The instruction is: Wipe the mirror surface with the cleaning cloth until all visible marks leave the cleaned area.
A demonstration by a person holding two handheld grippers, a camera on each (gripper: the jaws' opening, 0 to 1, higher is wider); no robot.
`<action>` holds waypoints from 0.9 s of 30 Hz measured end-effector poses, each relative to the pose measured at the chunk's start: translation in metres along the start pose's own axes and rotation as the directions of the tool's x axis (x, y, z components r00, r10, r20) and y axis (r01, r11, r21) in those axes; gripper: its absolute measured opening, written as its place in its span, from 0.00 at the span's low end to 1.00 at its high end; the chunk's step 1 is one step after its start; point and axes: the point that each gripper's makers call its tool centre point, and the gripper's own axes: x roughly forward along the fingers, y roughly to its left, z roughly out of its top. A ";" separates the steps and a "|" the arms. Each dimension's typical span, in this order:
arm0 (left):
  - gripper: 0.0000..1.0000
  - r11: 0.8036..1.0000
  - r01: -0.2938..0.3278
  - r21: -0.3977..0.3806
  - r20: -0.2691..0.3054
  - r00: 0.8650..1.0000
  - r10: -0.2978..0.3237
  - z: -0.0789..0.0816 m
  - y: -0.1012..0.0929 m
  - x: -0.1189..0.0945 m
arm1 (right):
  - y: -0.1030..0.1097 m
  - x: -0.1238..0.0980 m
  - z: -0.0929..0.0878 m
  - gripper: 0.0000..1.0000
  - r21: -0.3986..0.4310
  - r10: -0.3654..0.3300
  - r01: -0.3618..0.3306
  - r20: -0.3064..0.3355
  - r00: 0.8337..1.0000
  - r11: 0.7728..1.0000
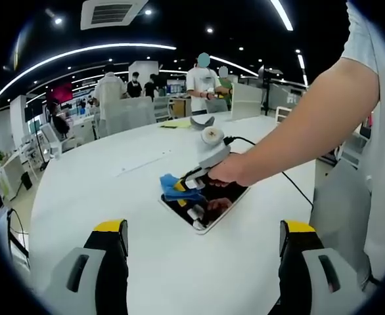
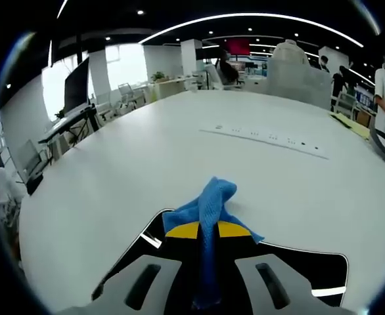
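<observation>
A dark mirror (image 1: pixel 212 209) in a white frame lies flat on the white table (image 1: pixel 113 177). In the left gripper view a person's hand holds my right gripper (image 1: pixel 191 184) over the mirror's far left corner, shut on a blue cleaning cloth (image 1: pixel 174 188) pressed to the glass. The right gripper view has the cloth (image 2: pixel 212 200) bunched between the closed yellow-tipped jaws of my right gripper (image 2: pixel 207 231), with the mirror (image 2: pixel 311 270) underneath. My left gripper (image 1: pixel 205 230) hovers just short of the mirror's near edge, jaws wide open and empty.
A black cable (image 1: pixel 291 180) runs from the right gripper across the table to its right edge. A recessed socket strip (image 2: pixel 265 136) crosses the tabletop beyond the mirror. Grey objects (image 1: pixel 202 121) and yellow paper (image 1: pixel 176 123) lie at the far edge. People and chairs stand behind.
</observation>
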 end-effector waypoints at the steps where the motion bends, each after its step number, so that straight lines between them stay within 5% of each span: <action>1: 0.97 1.000 0.000 0.001 0.000 1.000 0.000 0.000 0.000 0.000 | 0.001 0.000 0.000 0.03 0.002 0.005 -0.005 0.001 1.000 1.000; 27: 0.97 1.000 -0.001 0.023 0.003 1.000 0.001 0.005 -0.016 -0.010 | 0.039 -0.011 -0.011 0.03 -0.080 0.081 -0.080 0.009 0.997 0.994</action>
